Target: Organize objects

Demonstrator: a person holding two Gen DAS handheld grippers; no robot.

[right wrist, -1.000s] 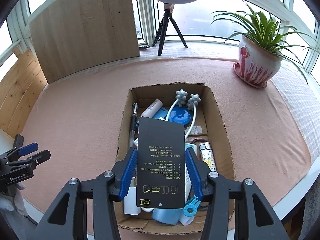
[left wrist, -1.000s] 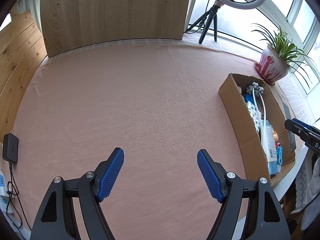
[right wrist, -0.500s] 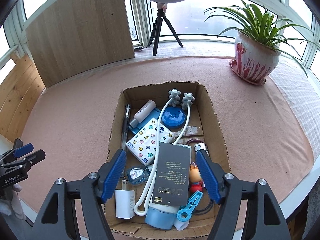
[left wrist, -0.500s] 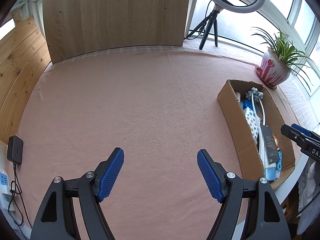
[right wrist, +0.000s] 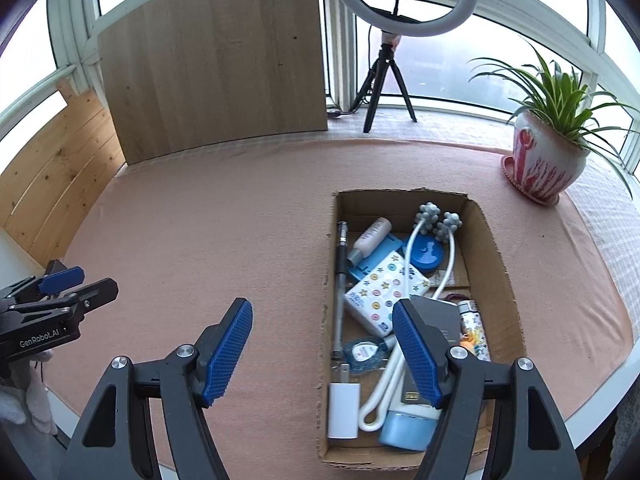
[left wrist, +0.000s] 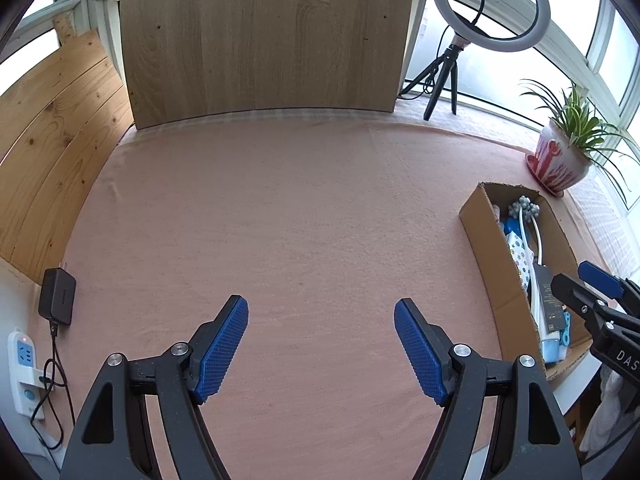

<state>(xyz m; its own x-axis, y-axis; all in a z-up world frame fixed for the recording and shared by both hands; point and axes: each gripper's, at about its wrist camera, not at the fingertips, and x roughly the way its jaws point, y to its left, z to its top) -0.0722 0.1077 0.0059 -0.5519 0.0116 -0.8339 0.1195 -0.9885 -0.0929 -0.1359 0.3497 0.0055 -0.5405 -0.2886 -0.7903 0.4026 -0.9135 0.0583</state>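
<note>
The right tool (right wrist: 322, 350) has released the black card pack (right wrist: 434, 320), which now lies in the cardboard box (right wrist: 498, 264) at four o'clock on the pink bench (right wrist: 240, 220); its jaws are spread, empty. The left tool (left wrist: 320, 344), equally spread, grips nothing.

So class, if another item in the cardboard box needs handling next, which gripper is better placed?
Probably the right gripper: it hangs open beside the cardboard box; the left gripper faces bare cloth.

Soft daylight pours through the windows (right wrist: 500, 64) beyond the tongs — overexposed there; shadows faint, focus sharp, edges bowed and dark-cornered.
</note>
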